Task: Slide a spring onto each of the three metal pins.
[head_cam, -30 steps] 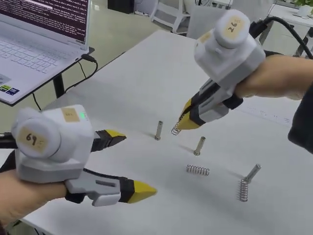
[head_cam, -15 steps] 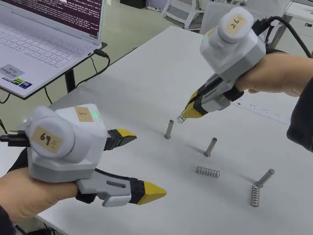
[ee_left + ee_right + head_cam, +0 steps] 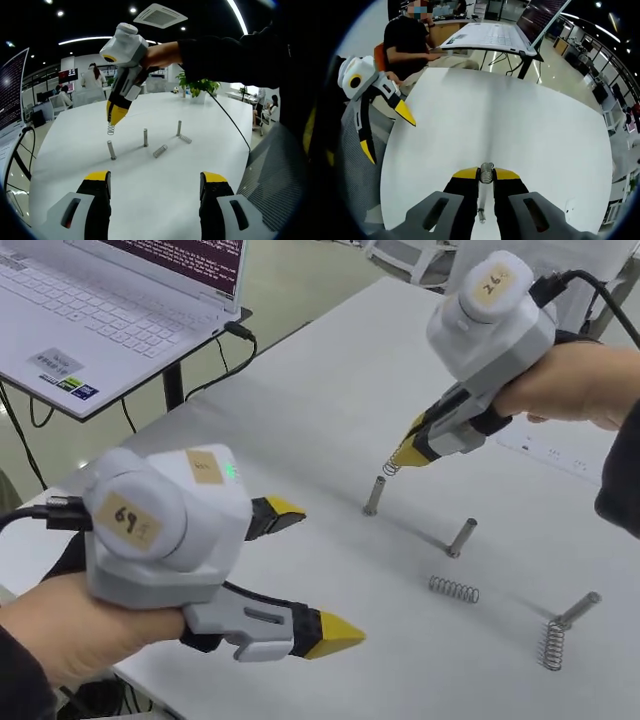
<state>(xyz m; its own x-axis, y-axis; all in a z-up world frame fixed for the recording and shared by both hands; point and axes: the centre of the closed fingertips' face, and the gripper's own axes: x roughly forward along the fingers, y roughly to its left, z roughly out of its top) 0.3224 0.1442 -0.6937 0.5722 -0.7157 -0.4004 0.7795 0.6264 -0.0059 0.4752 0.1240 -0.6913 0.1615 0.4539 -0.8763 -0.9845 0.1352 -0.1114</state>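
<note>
Three metal pins stand on the white table: a left pin (image 3: 374, 495), a middle pin (image 3: 461, 537) and a leaning right pin (image 3: 579, 609). My right gripper (image 3: 400, 460) is shut on a small spring (image 3: 390, 468), which hangs just above the left pin's top. That spring (image 3: 486, 173) shows between the yellow tips, with the pin (image 3: 481, 215) below it. One spring (image 3: 454, 589) lies loose near the middle pin. Another spring (image 3: 551, 644) sits by the right pin. My left gripper (image 3: 312, 575) is open and empty at the near left; the left gripper view has the held spring (image 3: 110, 129) above the pin (image 3: 111, 150).
An open laptop (image 3: 110, 315) sits on a stand beyond the table's left edge, with a cable (image 3: 232, 350) trailing toward the table. A white power strip (image 3: 560, 452) lies at the far right. Bare tabletop (image 3: 300, 410) stretches behind the pins.
My right gripper has lifted the spring from beside the left pin to just over its top. The head camera moved, shifting the whole scene right and down. The left gripper stays open.
</note>
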